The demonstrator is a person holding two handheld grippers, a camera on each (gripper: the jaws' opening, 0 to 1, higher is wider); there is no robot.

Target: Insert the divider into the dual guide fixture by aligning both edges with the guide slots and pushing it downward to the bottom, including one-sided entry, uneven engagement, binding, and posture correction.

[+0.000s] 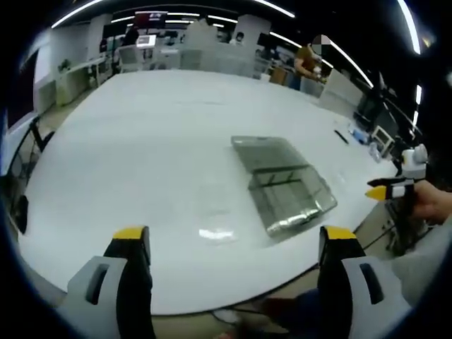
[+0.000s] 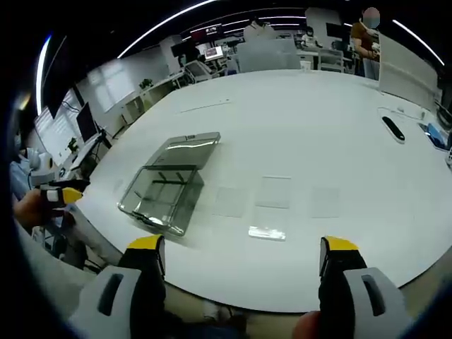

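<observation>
- Left gripper view first: the left gripper (image 1: pixel 234 244) hangs over the near edge of the white table (image 1: pixel 141 134) with its jaws spread wide and nothing between them, squared up to the work as if waiting to reach in.
- Just ahead of those jaws lies a small clear flat piece (image 1: pixel 217 234), flat on the table. I take it for the divider, though it is too faint to be sure. It is near the fixture but apart from it, so it is not yet in any slot.
- Further right sits the clear dual guide fixture (image 1: pixel 282 182), a see-through tray with raised walls, resting on the table at an angle to the edge. Its open top faces up, which suits a downward push.
- At the right edge the right gripper (image 1: pixel 387 191) comes into this view, held in a person's hand (image 1: pixel 431 201) off the table's side.
- Right gripper view: the fixture (image 2: pixel 168 185) lies to the left, the clear piece (image 2: pixel 268 232) towards the middle.
- Here the right gripper (image 2: pixel 244 254) also has its jaws wide apart and empty, back from the table edge.
- Judged from this, insertion has not begun; the piece must be picked up first.
</observation>
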